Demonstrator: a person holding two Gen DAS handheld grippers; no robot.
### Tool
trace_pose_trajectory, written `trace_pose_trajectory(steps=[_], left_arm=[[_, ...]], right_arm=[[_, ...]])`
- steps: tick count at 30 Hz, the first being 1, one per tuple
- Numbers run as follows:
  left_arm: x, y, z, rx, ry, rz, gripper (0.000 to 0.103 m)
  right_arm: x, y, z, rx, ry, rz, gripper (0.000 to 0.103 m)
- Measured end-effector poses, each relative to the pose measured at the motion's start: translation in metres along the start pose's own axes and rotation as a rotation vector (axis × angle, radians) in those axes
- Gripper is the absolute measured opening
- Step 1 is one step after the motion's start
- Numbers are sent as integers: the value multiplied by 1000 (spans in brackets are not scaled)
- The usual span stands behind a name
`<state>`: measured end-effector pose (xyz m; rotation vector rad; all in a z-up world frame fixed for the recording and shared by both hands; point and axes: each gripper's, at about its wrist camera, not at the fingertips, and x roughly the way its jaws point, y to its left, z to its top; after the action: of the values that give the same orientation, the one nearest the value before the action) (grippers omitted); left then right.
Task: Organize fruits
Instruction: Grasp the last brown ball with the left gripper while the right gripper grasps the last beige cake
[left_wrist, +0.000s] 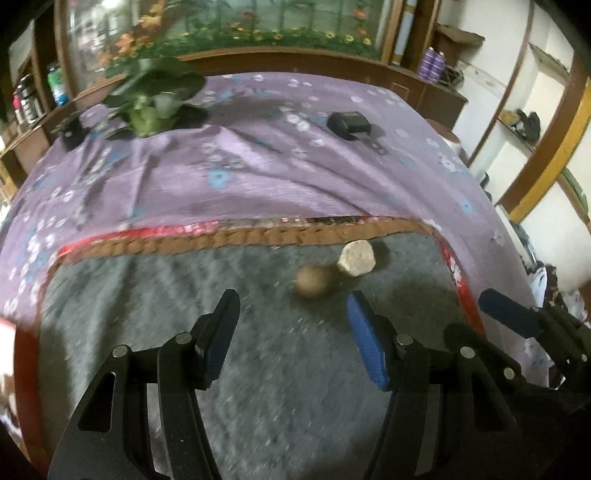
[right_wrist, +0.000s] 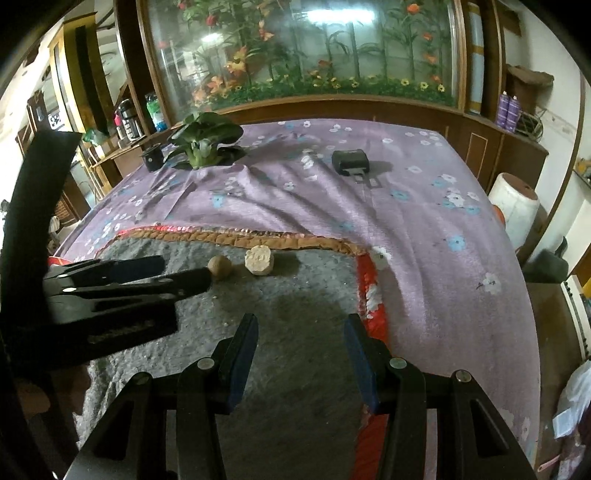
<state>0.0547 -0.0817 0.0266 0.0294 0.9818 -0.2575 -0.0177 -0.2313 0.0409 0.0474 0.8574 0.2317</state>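
Observation:
A round brown fruit (left_wrist: 312, 281) (right_wrist: 219, 266) lies on the grey mat (left_wrist: 258, 369) (right_wrist: 295, 295) near its far edge. A pale lumpy piece (left_wrist: 357, 257) (right_wrist: 259, 260) sits just to its right, almost touching it. My left gripper (left_wrist: 291, 308) (right_wrist: 184, 269) is open and holds nothing. The brown fruit lies just ahead of its fingertips, nearer the right finger. My right gripper (right_wrist: 301, 323) (left_wrist: 491, 302) hovers open over the mat's right part with nothing between its blue pads. Both fruits are ahead of it and to its left.
The mat has a red and brown border (right_wrist: 280, 240) and lies on a purple flowered cloth (right_wrist: 424, 229). At the far side sit a leafy green plant (right_wrist: 203, 142), a small black cup (right_wrist: 152, 158) and a black device (right_wrist: 350, 161). A wooden cabinet stands behind.

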Motion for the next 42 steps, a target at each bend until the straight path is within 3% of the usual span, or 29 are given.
trace_pose_trajectory(steps=[4,6,7,8,11,21,25,27,28,33,42], left_arm=[[14,-4,5,27,9,-26,59],[21,-4,6,36,27,-28,32],[24,-5,6,45,28,-10,23],[23,-4,6,54,15,-4,21],[21,5,6,36,23,-31,21],[-15,28,-11,8,-18,66,21],[-23,35,-17,-11,-25,79,21],[-26,39,-20,-17,-25,92,21],[-28,42,-22,-23,-24,93,21],[-40,54,-31,-53,-43,117,21],[-69,73,-54,-101,-75,153,21]], right_arm=[[5,-6,3,14,8,2,47],[8,-6,6,12,11,7,47],[10,-6,7,7,15,6,47],[12,-5,9,1,21,2,47],[17,-1,14,-13,26,12,47],[57,26,37,-91,53,49,47],[82,33,43,-130,67,11,47],[86,34,41,-145,62,-8,37],[84,36,40,-159,54,-9,24],[67,43,35,-162,58,10,24],[22,82,15,-155,-11,60,24]])
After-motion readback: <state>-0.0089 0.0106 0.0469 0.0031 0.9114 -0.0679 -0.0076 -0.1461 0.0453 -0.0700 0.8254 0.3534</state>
